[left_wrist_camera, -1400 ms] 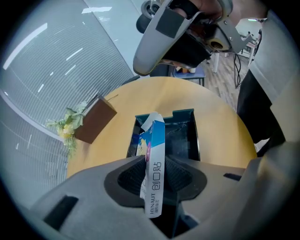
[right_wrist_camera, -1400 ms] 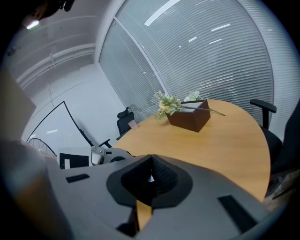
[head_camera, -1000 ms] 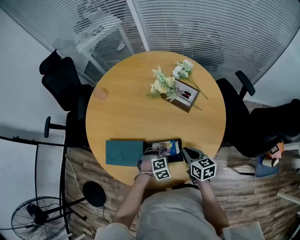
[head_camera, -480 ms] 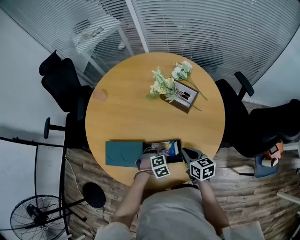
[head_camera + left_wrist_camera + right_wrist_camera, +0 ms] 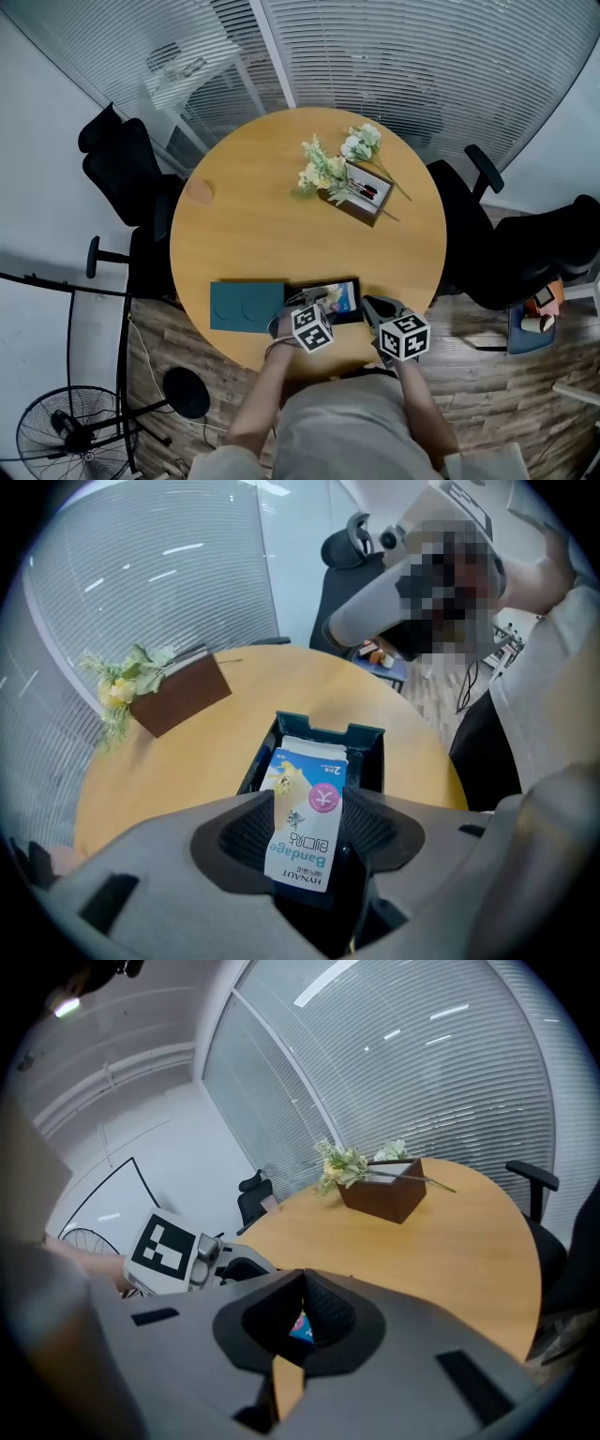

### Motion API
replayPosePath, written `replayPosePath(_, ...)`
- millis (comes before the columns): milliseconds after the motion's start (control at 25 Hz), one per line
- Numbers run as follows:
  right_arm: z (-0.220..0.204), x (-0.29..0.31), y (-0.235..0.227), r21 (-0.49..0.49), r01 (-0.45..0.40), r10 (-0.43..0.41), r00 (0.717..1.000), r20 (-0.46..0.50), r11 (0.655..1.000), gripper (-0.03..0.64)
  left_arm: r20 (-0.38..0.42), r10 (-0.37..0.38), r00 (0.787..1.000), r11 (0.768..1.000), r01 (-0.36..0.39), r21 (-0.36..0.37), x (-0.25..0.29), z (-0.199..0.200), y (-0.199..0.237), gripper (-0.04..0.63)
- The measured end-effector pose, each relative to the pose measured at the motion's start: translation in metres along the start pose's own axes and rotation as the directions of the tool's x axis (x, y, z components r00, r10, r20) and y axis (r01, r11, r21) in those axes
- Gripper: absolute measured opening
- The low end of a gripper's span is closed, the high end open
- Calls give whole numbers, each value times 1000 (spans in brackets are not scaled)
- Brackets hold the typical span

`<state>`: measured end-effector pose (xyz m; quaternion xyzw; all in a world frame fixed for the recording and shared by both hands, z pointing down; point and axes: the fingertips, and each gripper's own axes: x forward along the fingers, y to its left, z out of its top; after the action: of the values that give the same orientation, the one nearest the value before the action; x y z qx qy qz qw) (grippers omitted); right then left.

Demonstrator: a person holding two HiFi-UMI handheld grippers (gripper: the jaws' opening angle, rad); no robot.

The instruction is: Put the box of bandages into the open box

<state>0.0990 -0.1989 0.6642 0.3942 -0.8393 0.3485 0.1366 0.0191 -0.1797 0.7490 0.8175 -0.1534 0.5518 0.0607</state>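
The box of bandages (image 5: 305,819), white and blue with print on top, lies inside the dark open box (image 5: 364,733) near the table's front edge. My left gripper (image 5: 309,797) straddles its near end, and the jaws are opening, with the pads (image 5: 248,832) on either side of it and no longer squeezing. From the head view the bandage box (image 5: 336,298) fills the open box (image 5: 357,307), with the left gripper (image 5: 315,304) just in front of it. My right gripper (image 5: 371,307) hovers at the open box's right end, and its jaws (image 5: 302,1279) are shut and empty.
A teal lid (image 5: 247,307) lies flat just left of the open box. A brown box with flowers (image 5: 361,192) stands at the table's far side. A small pink object (image 5: 200,188) sits near the left rim. Black chairs (image 5: 122,159) surround the round table; a fan (image 5: 56,441) stands on the floor.
The left gripper has drawn back slightly toward the table's front edge. The bandage box stays down in the open box. The right gripper has barely moved.
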Motion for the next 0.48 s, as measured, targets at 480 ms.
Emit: replayPosePath(480,-15,-2,19,-73,-14,12,999,-31,997,-3,199,164,966,928,-83,-362,-66,-17,12,215)
